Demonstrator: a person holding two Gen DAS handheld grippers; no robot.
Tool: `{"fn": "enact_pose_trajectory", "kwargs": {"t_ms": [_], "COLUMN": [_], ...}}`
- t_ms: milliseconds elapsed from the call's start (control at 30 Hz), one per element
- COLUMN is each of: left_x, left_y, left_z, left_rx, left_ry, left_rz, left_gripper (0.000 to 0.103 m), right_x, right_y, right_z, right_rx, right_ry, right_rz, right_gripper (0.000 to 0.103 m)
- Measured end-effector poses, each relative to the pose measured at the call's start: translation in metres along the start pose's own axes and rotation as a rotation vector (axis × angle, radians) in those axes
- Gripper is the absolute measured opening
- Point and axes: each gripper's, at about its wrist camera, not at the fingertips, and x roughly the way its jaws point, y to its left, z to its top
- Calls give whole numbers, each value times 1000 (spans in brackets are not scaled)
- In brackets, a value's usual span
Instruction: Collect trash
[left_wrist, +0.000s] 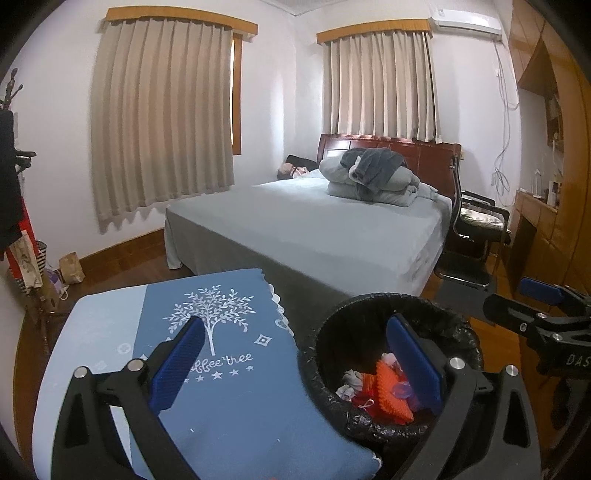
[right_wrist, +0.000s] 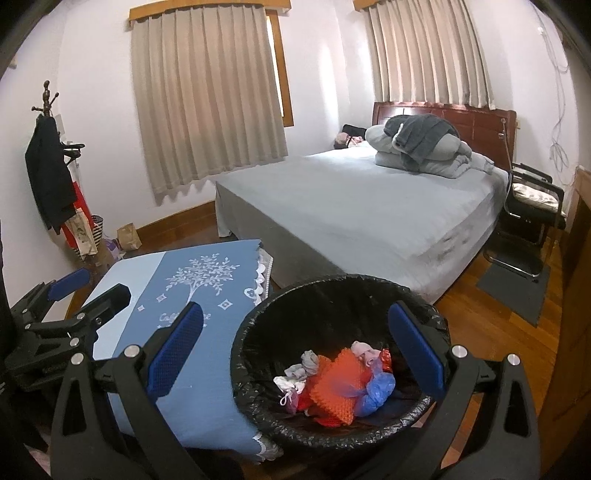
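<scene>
Trash (right_wrist: 332, 380) seen heaped in lined bin (right_wrist: 258, 332); surface (right_wrist: 207, 398) bare; left gripper (left_wrist: 295, 354), right gripper (right_wrist: 295, 339) both held wide, empty; collection judged near complete.

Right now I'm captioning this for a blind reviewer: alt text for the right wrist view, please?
Open, empty right tongs hover over a black-lined trash bin holding an orange knitted piece, a blue bag and small socks. A blue-clothed table stands beside it; a grey bed lies beyond.
</scene>
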Motion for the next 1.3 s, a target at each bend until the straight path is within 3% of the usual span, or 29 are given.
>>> {"fn": "enact_pose_trajectory", "kwargs": {"t_ms": [1300], "left_x": [-8], "left_y": [3], "left_z": [-1], "left_rx": [-8], "left_ry": [-7], "left_rz": [11], "left_gripper": [97], "right_x": [-1], "right_y": [10], "right_z": [0], "right_rx": [-14], "right_ry": [-2], "right_rz": [10], "right_gripper": [98]}}
